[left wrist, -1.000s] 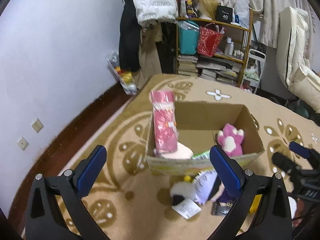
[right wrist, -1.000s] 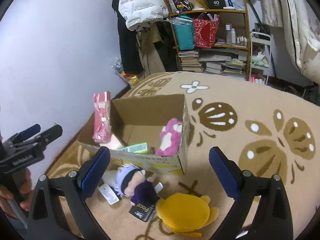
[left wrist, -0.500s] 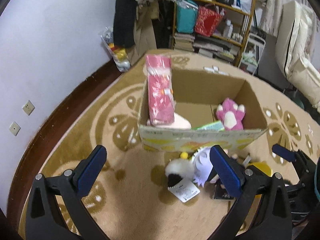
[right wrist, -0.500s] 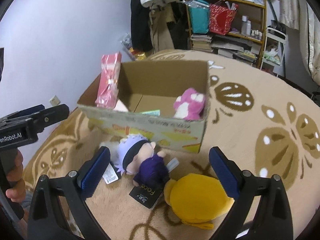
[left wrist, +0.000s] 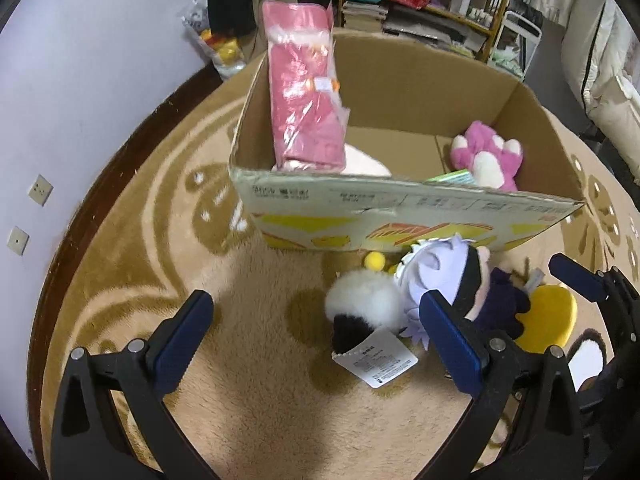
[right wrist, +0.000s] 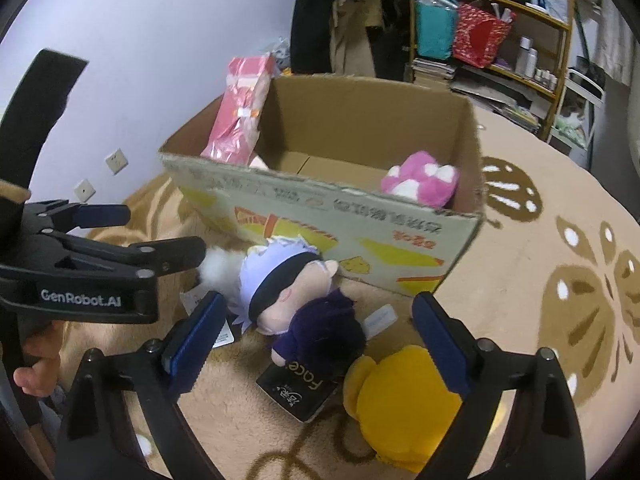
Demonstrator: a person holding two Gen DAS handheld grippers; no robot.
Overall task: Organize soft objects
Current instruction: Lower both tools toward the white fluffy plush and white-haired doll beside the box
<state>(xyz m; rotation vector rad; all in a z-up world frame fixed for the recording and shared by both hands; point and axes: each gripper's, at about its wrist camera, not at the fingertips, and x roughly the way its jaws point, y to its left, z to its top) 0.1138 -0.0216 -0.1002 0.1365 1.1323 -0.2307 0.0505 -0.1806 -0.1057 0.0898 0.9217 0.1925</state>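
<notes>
An open cardboard box (left wrist: 400, 216) (right wrist: 320, 208) stands on the carpet. In it are a pink wrapped plush (left wrist: 308, 92) (right wrist: 240, 112) upright at its left and a pink paw plush (left wrist: 488, 152) (right wrist: 420, 180) at its right. In front of the box lie a white and black fluffy plush (left wrist: 360, 308), a lavender-haired doll in purple (left wrist: 460, 276) (right wrist: 296, 292) and a yellow plush (left wrist: 552, 316) (right wrist: 404, 404). My left gripper (left wrist: 316, 332) is open above the fluffy plush. My right gripper (right wrist: 316, 332) is open above the doll.
A black "Face" packet (right wrist: 300, 392) lies under the doll. A white paper tag (left wrist: 376, 360) hangs off the fluffy plush. A shelf with bags and books (right wrist: 480, 40) stands behind the box. The wall with sockets (left wrist: 40, 190) is on the left.
Both grippers have moved forward and down toward the plushes in front of the box. Both stay open and empty.
</notes>
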